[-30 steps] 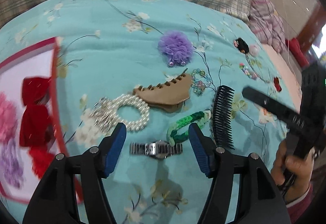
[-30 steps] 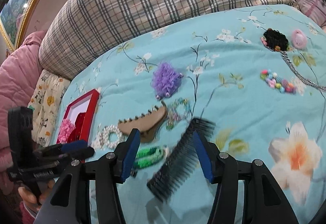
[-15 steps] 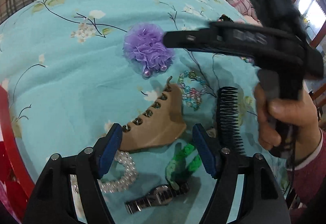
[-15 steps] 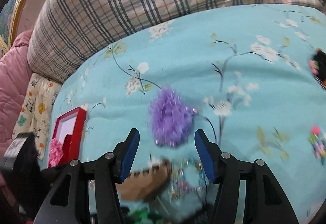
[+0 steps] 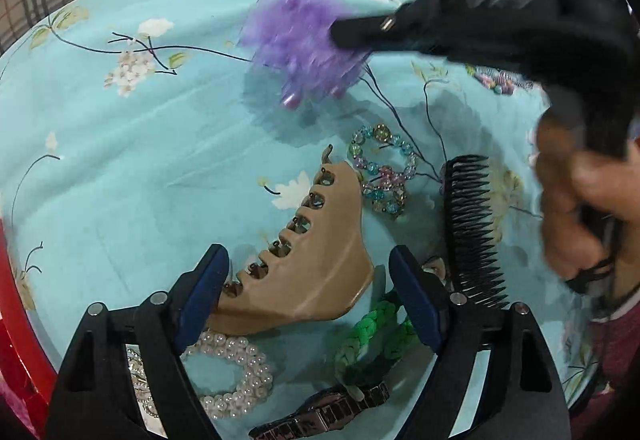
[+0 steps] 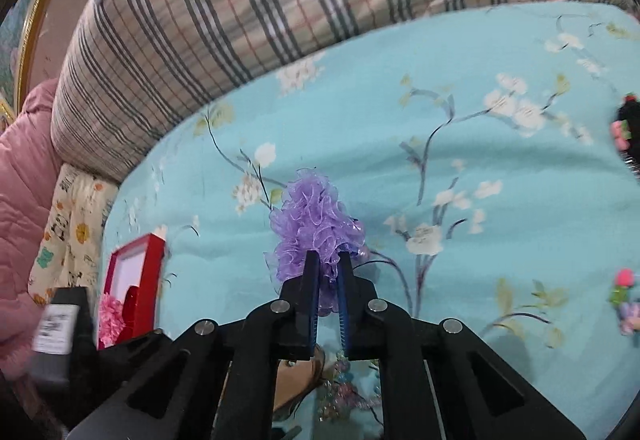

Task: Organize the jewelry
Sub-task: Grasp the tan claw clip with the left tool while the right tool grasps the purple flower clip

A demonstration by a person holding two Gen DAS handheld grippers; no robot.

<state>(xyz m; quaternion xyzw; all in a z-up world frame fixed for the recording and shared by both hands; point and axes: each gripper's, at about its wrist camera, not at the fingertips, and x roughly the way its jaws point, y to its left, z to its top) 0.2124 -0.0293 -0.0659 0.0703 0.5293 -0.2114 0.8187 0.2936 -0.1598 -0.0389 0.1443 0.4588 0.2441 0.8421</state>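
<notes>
Jaws of the right gripper (image 6: 328, 276) are clenched on the purple ruffled hair tie (image 6: 316, 228), which looks lifted just above the floral turquoise bedspread (image 6: 460, 143); in the left wrist view the same tie shows blurred at the tip of that gripper. The left gripper (image 5: 308, 300) hangs with its jaws spread wide and released, the tan claw clip (image 5: 308, 272) lying between them on the cover. Just beyond lie a pastel bead bracelet (image 5: 382, 169) and a black comb (image 5: 472, 224); nearer the camera, a pearl bracelet (image 5: 232, 376), a green braided band (image 5: 372, 336) and a metal watch (image 5: 320, 416). A red box (image 6: 136, 276) sits to the left.
</notes>
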